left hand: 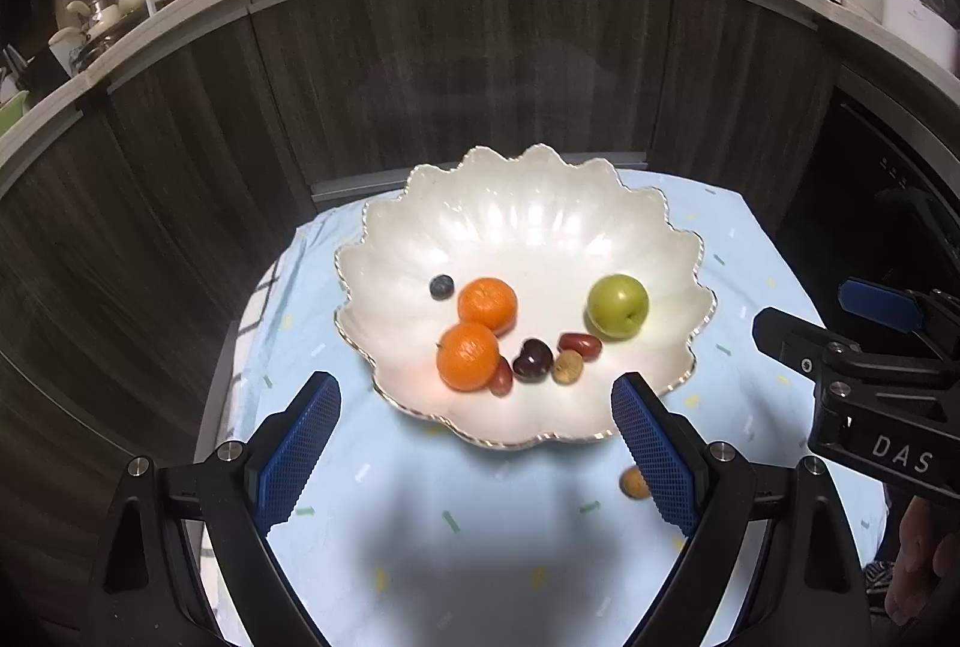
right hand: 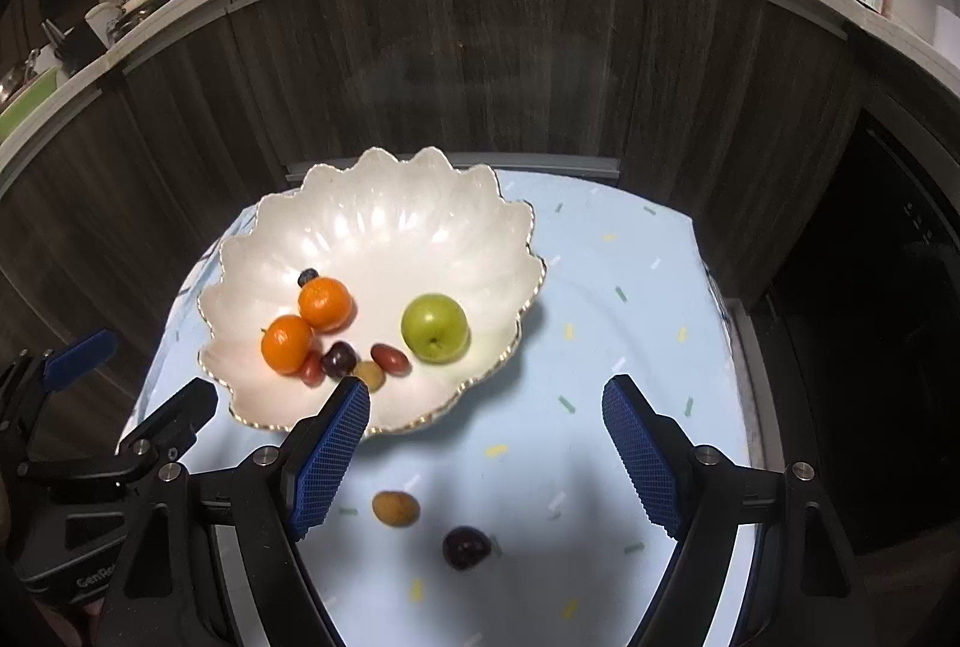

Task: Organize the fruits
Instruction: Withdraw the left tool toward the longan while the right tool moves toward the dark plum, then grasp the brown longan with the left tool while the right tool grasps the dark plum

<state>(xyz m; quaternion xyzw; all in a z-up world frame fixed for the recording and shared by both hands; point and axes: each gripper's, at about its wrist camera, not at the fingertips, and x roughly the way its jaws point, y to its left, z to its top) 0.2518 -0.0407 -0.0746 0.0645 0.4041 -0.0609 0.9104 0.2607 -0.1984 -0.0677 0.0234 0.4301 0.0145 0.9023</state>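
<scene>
a pale blue cloth (right hand: 630,299) with small coloured dashes covers the worktop, set before dark wood-grain cabinets (left hand: 456,65) under a cluttered kitchen counter. on it a white scalloped bowl (left hand: 528,215) holds two oranges (left hand: 487,304), a green apple (left hand: 618,306), a blueberry (left hand: 441,286) and small dark fruits. a brown fruit (right hand: 395,508) and a dark plum (right hand: 465,547) lie on the cloth near the bowl. the left hand-held gripper (left hand: 474,437) and right hand-held gripper (right hand: 486,443) both gape wide, holding nothing.
</scene>
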